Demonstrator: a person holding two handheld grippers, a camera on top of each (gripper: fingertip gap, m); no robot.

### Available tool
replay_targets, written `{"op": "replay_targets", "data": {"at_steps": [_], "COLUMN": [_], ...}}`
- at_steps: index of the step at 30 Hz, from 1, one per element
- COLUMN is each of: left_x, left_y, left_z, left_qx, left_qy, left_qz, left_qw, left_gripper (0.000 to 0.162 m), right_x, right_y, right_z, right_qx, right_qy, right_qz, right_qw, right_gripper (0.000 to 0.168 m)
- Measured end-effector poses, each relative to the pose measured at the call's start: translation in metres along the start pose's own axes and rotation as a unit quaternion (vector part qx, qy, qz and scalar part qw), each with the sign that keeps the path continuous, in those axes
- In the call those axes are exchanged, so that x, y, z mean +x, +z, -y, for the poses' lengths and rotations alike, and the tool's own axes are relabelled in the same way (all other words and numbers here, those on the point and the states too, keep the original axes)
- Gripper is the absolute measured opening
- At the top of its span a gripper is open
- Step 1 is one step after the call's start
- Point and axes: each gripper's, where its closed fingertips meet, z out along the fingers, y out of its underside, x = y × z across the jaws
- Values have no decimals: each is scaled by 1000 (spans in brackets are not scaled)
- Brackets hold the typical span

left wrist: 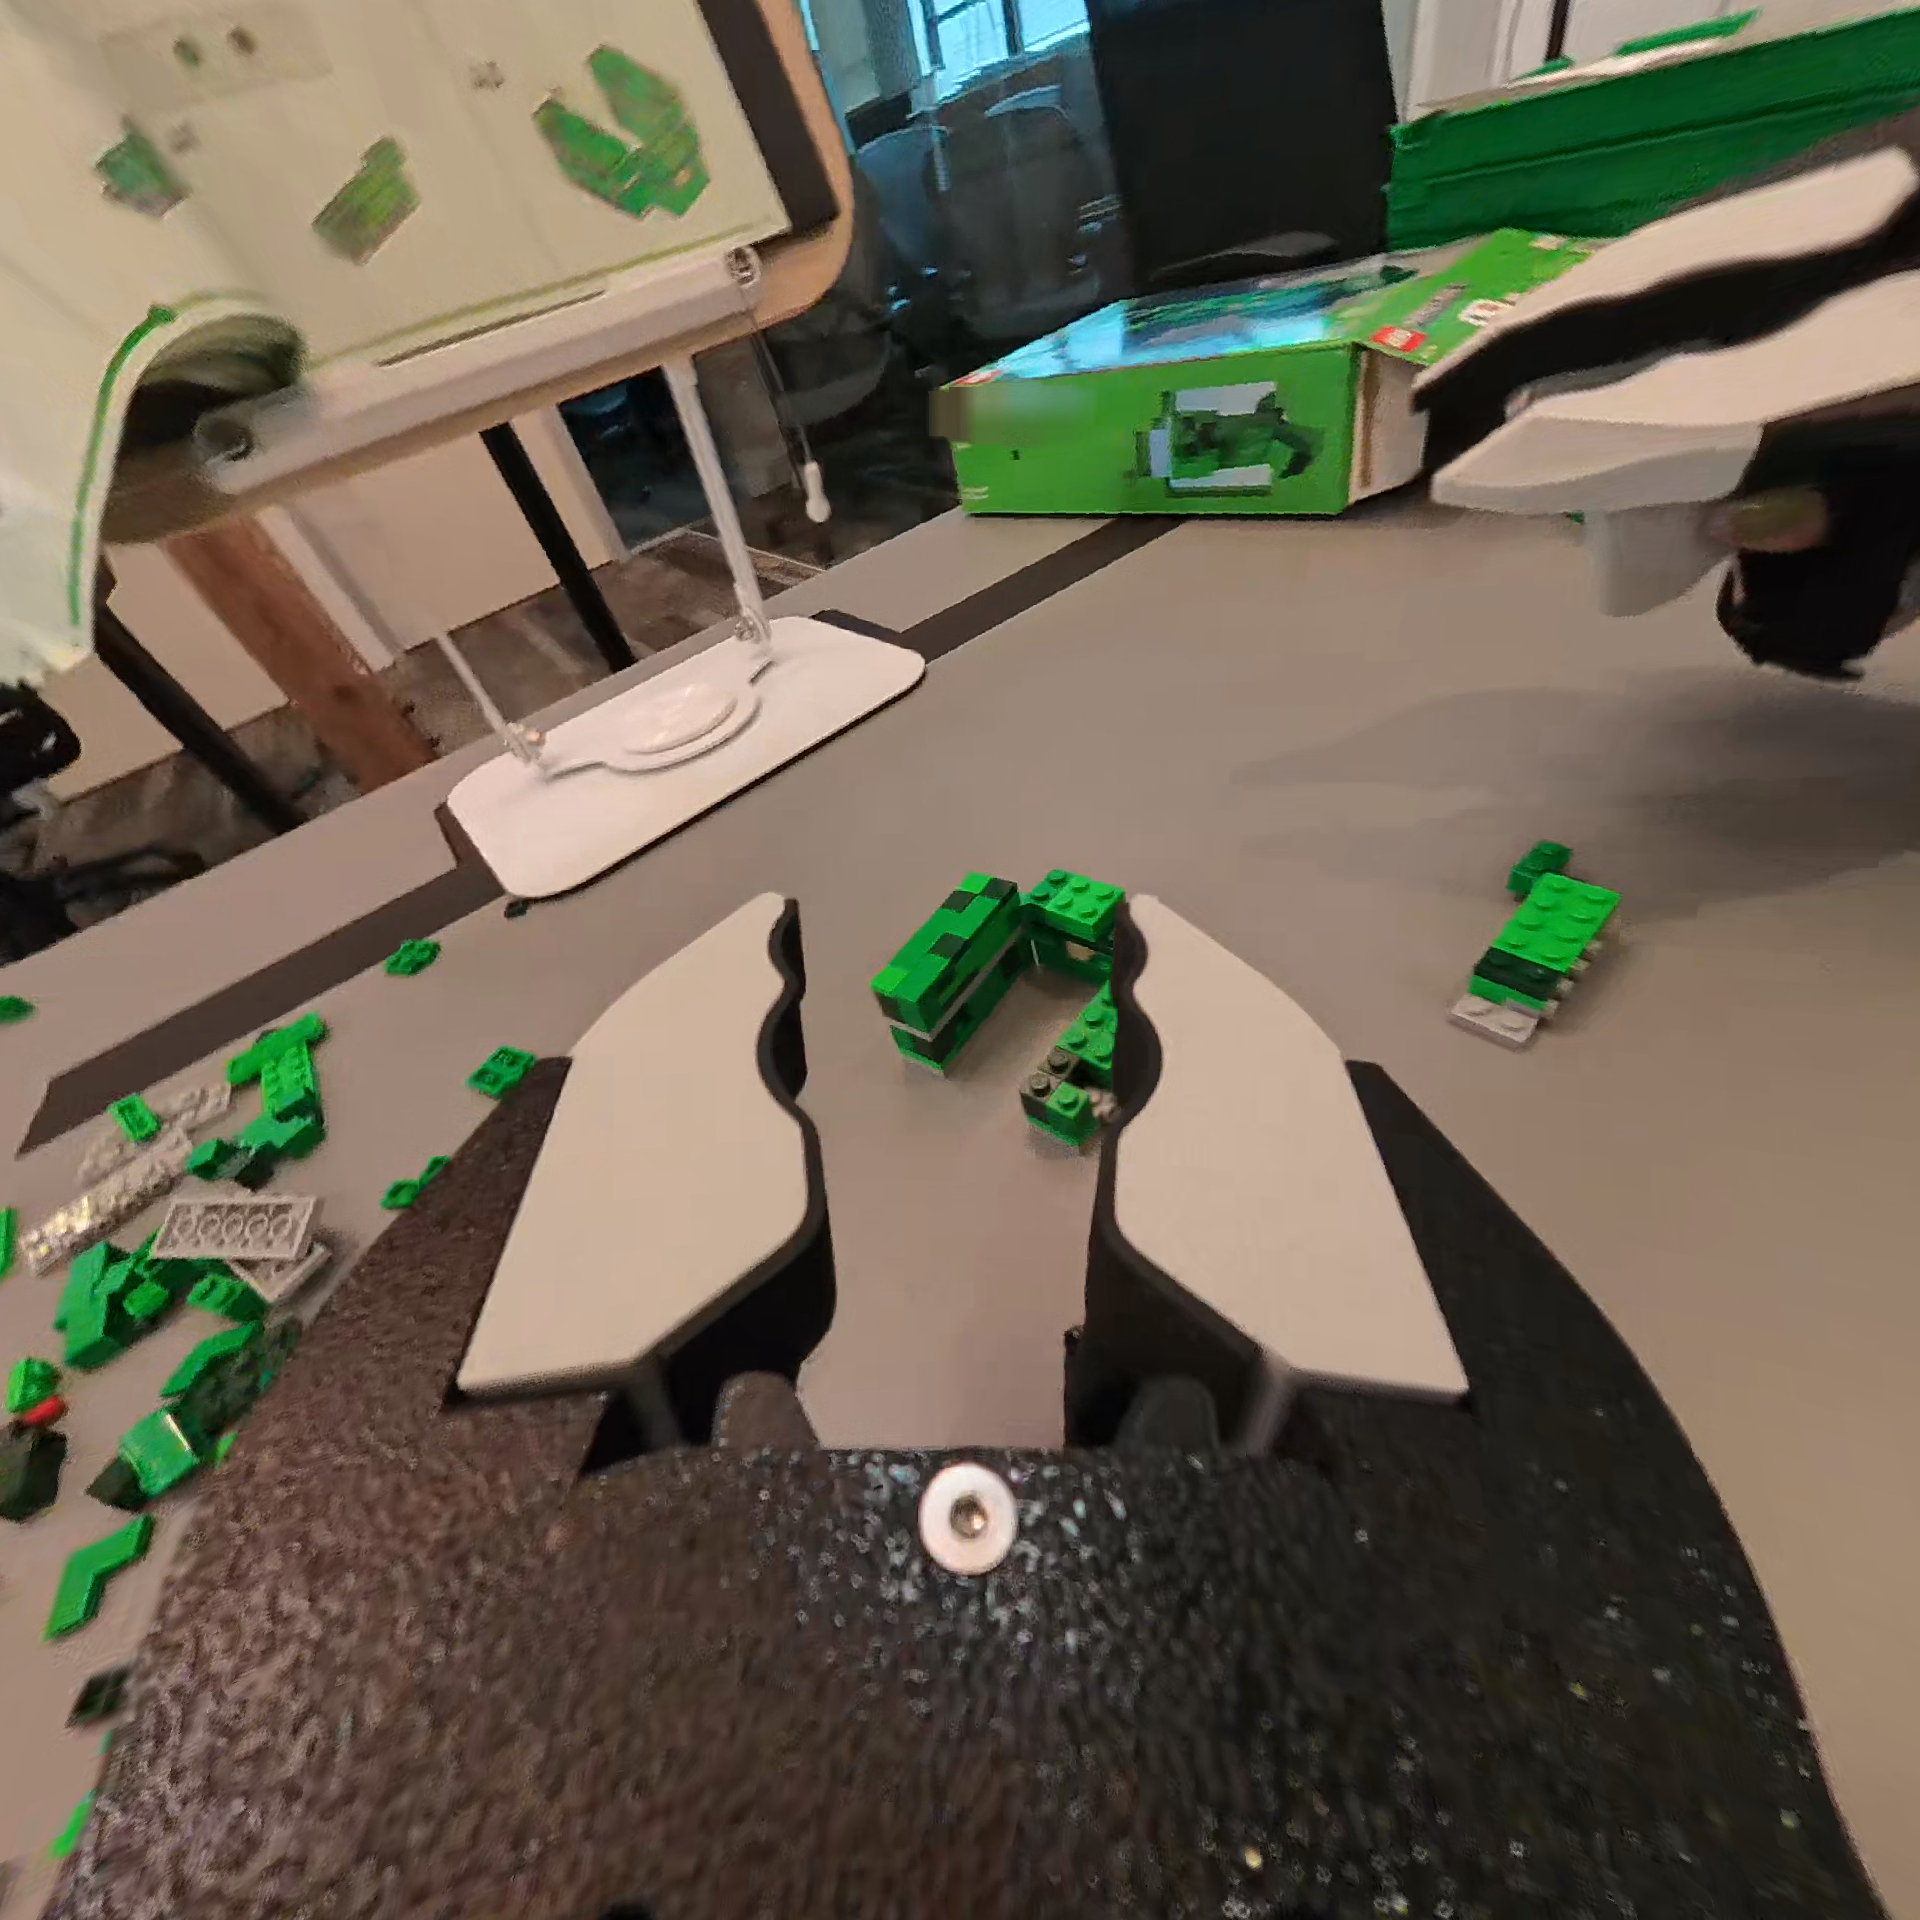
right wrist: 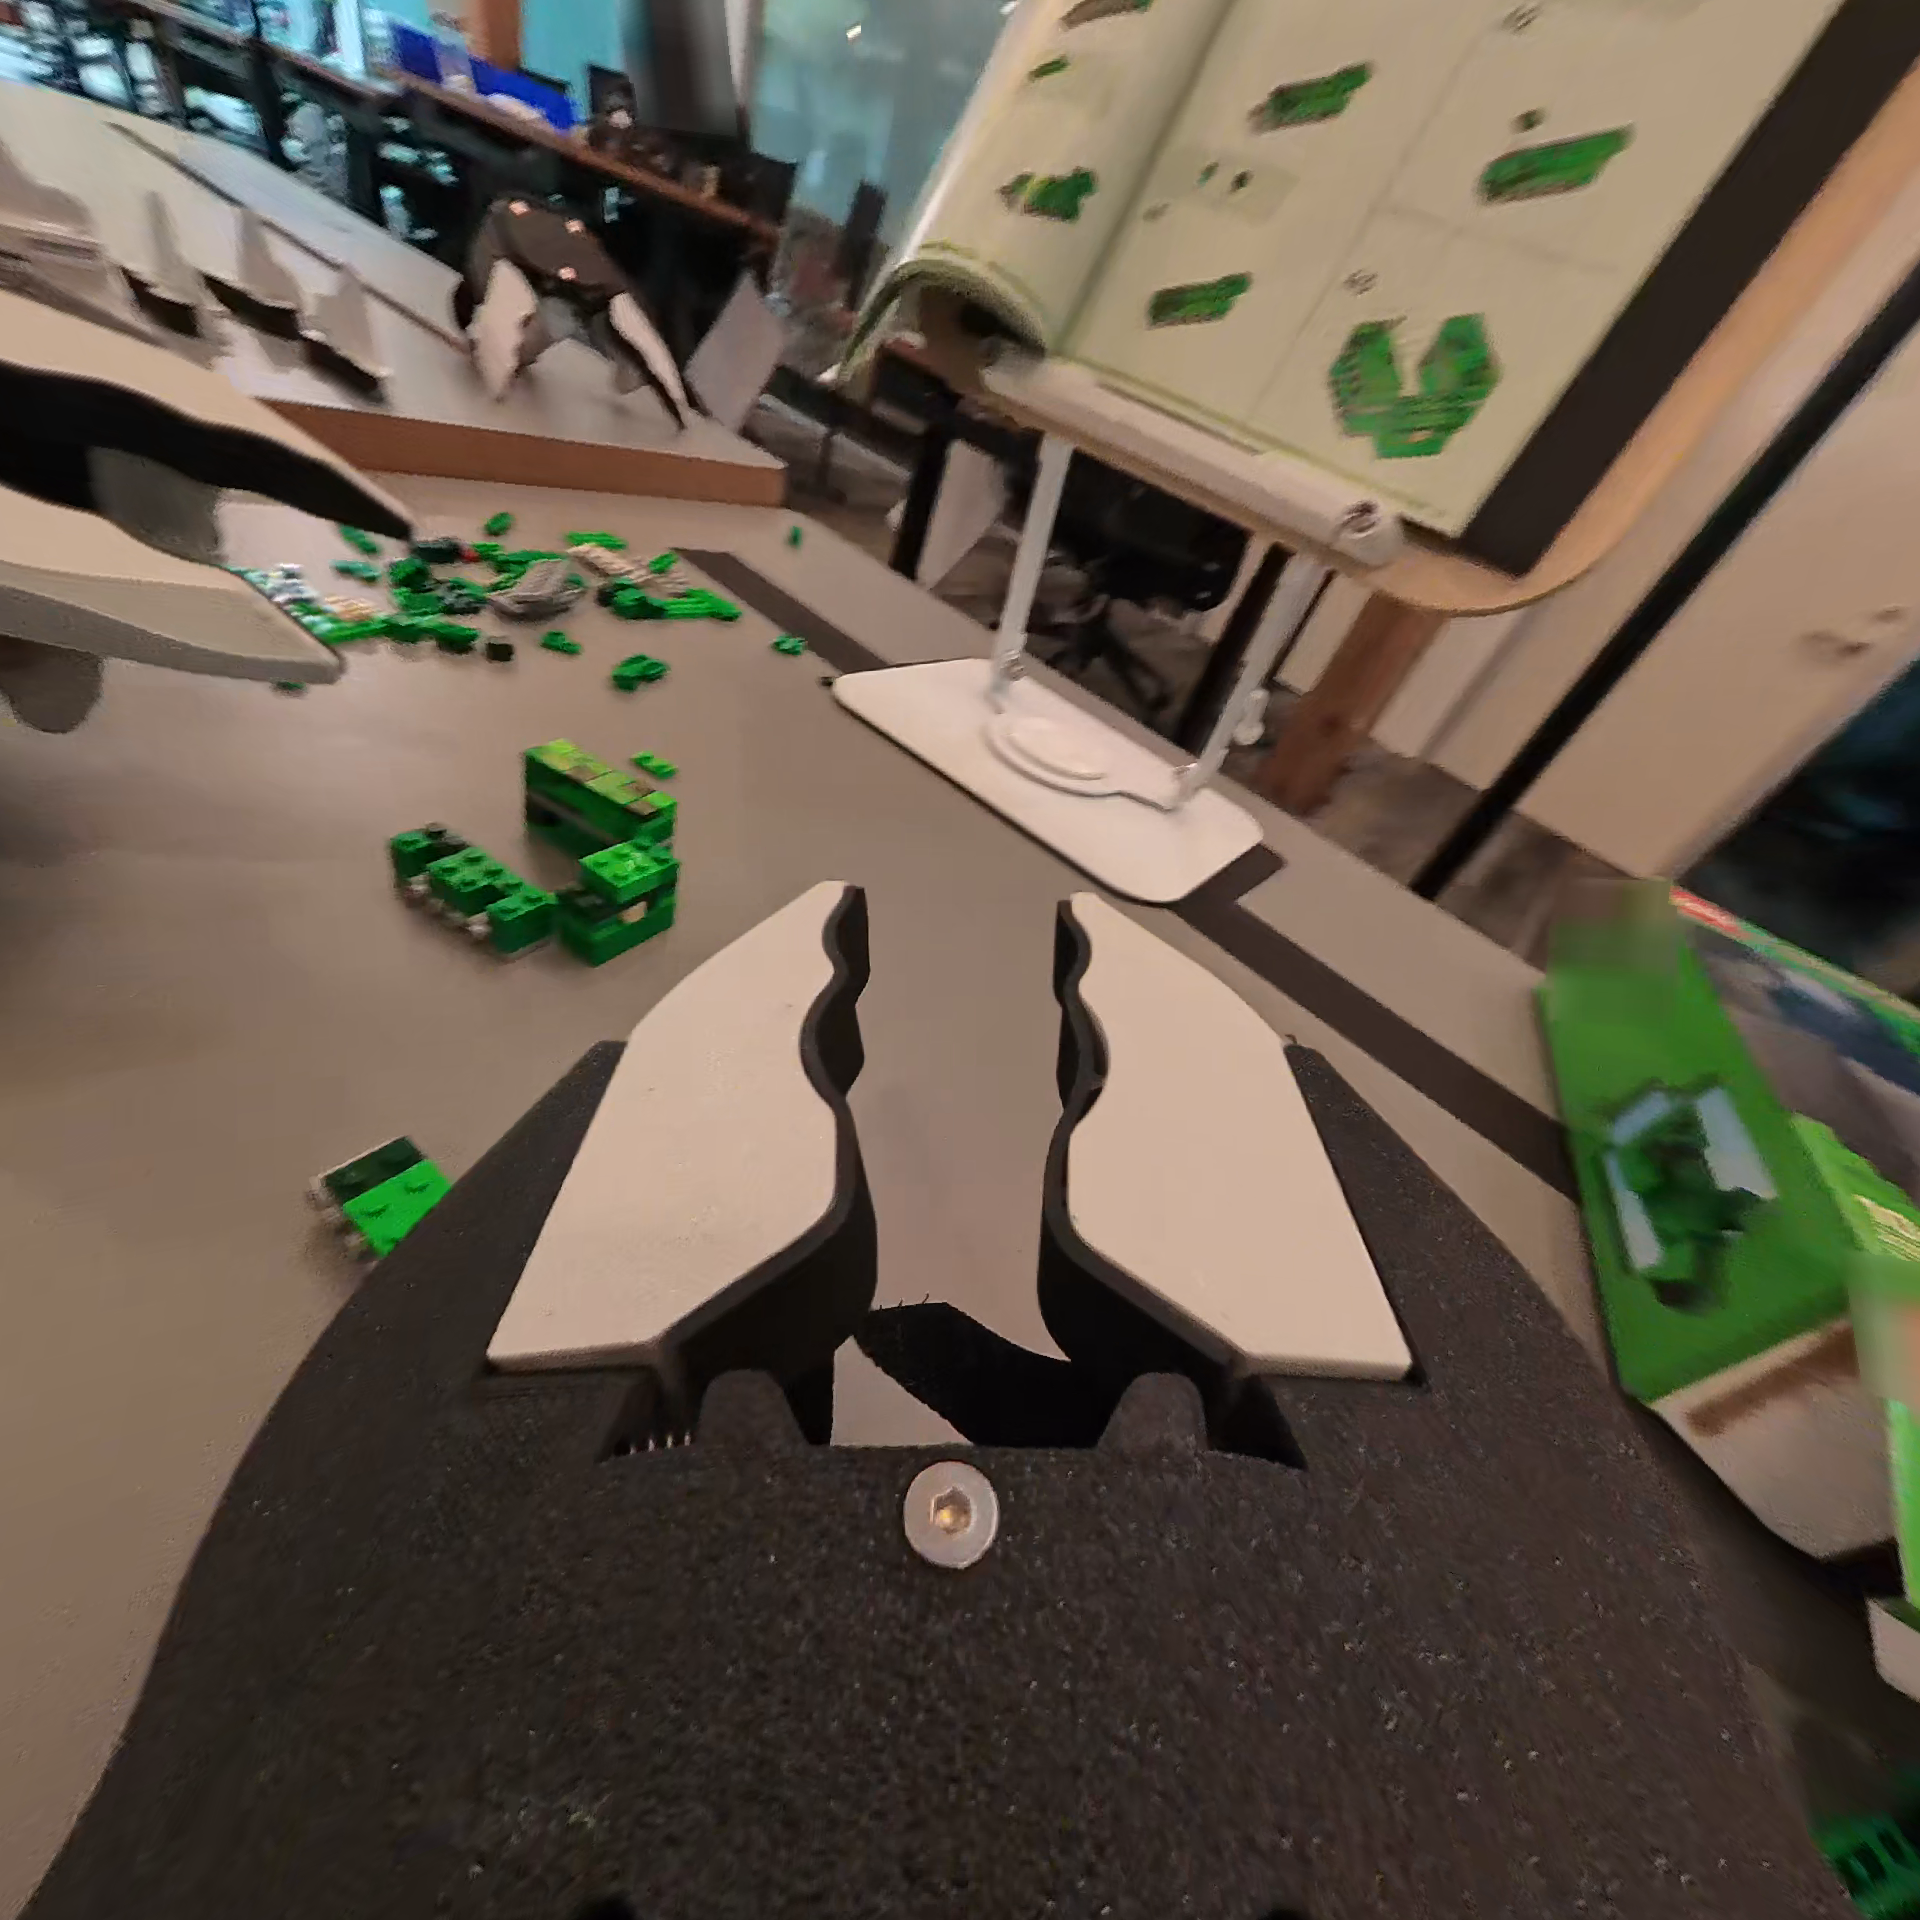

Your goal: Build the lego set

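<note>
A green U-shaped lego assembly [left wrist: 945, 961] stands on the grey table [left wrist: 1299, 790], just beyond and between my left gripper's fingertips. My left gripper [left wrist: 961, 925] is open and empty, its right finger close beside the assembly. A smaller green and grey sub-assembly [left wrist: 1538, 956] lies to the right. My right gripper [right wrist: 958, 909] is open and empty above bare table. In its view the U-shaped assembly [right wrist: 592, 831] is ahead to the left and the small sub-assembly [right wrist: 384, 1195] is beside its left finger. A pile of loose green and grey bricks [left wrist: 187, 1247] lies at the left.
An open instruction booklet [left wrist: 416, 156] rests on a white stand [left wrist: 686, 748] at the table's far edge. A green set box [left wrist: 1164, 426] lies at the back right. The right gripper [left wrist: 1429, 442] hovers upper right. Another gripper [right wrist: 561, 301] lies on a far table.
</note>
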Motion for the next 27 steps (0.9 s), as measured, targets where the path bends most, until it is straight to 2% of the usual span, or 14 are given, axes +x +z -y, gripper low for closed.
{"op": "replay_targets", "data": {"at_steps": [3, 6, 27], "left_x": [-4, -8, -7], "left_y": [-1, 0, 7], "left_z": [0, -4, -21], "left_qx": [3, -7, -40], "left_qy": [-25, -23, -8], "left_qz": [5, 15, 17], "left_qw": [1000, 1000, 999], "left_gripper": [55, 53, 47], "right_x": [3, -2, 7], "right_y": [0, 4, -5], "right_z": [-5, -13, -6], "right_qx": [27, 8, 53], "right_qy": [-8, -14, 39], "right_qz": [-44, -33, -32], "right_qw": [999, 999, 997], "right_gripper": [33, 31, 25]}}
